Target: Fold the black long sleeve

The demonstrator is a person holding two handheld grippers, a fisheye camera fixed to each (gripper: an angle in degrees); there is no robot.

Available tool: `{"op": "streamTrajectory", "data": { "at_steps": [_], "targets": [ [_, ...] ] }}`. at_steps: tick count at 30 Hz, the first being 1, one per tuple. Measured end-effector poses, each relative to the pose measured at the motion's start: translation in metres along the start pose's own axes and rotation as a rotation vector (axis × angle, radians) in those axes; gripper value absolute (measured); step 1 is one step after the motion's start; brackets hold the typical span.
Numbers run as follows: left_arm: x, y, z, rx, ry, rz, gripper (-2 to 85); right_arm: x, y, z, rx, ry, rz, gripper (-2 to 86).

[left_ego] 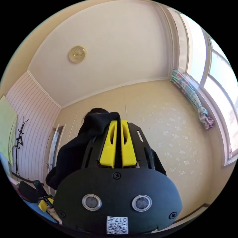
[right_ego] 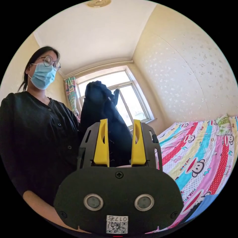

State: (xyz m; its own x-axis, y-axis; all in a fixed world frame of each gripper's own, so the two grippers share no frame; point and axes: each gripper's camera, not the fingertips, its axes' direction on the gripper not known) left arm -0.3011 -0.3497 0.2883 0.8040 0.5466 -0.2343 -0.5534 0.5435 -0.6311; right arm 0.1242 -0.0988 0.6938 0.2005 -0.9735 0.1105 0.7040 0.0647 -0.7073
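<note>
Left gripper view: my left gripper (left_ego: pixel 118 124) clenches one black long sleeve (left_ego: pixel 74 151) aloft, one ceiling lamp (left_ego: pixel 77 54) above | Right gripper view: my right gripper (right_ego: pixel 120 126) gapes, released, the garment hanging beyond it; one window (right_ego: pixel 125 96), one striped bedspread (right_ego: pixel 198 158).

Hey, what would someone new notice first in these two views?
In the left gripper view, the left gripper is shut on the black long sleeve, lifted toward the ceiling. In the right gripper view, the right gripper stands open before the hanging garment, with a bright striped cartoon bedspread at the right.
</note>
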Motion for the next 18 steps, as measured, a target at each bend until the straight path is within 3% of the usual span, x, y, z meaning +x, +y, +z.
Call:
{"op": "streamTrajectory", "data": {
  "at_steps": [6, 15, 18],
  "targets": [
    [-0.023, -0.008, 0.000, 0.020, -0.018, -0.079, -0.4, 0.032, 0.007, 0.026, -0.041, -0.320, 0.117, 16.4],
    [-0.017, -0.015, -0.029, 0.208, -0.120, -0.094, -0.4, 0.054, 0.010, 0.007, 0.206, -0.980, 0.239, 15.7],
    [-0.016, -0.011, -0.039, 0.273, -0.180, -0.114, -0.3, 0.048, 0.004, 0.013, 0.077, -0.818, 0.259, 12.5]
  ]
}}
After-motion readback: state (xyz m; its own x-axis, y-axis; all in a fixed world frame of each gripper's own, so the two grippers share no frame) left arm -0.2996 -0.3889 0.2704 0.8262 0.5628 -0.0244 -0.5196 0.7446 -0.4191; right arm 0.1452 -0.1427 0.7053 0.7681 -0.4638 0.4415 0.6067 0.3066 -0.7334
